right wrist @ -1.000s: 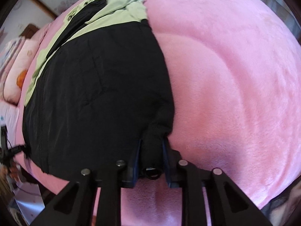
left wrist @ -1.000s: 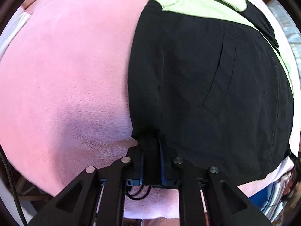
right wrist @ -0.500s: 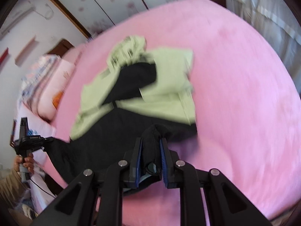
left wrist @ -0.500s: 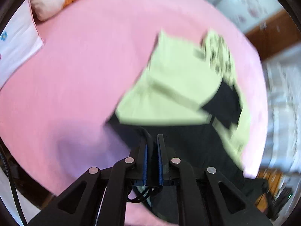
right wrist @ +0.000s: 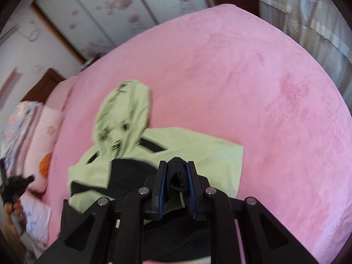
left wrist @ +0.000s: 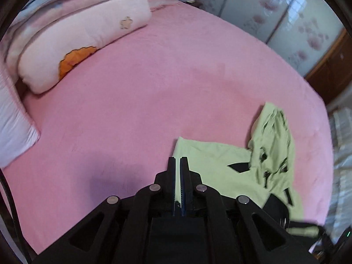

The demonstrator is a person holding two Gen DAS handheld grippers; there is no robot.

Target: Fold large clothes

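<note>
Right wrist: right tool [right wrist: 176,165] pinching black hem of jacket [right wrist: 198,149]; left tool [left wrist: 178,160] pressed together above jacket's green edge.

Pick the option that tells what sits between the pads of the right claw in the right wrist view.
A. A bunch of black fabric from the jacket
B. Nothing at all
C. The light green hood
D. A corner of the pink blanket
A: the right claw has a bunched fold of the jacket's black fabric pinched between its blue pads, while the green hood lies farther off on the pink blanket.
</note>
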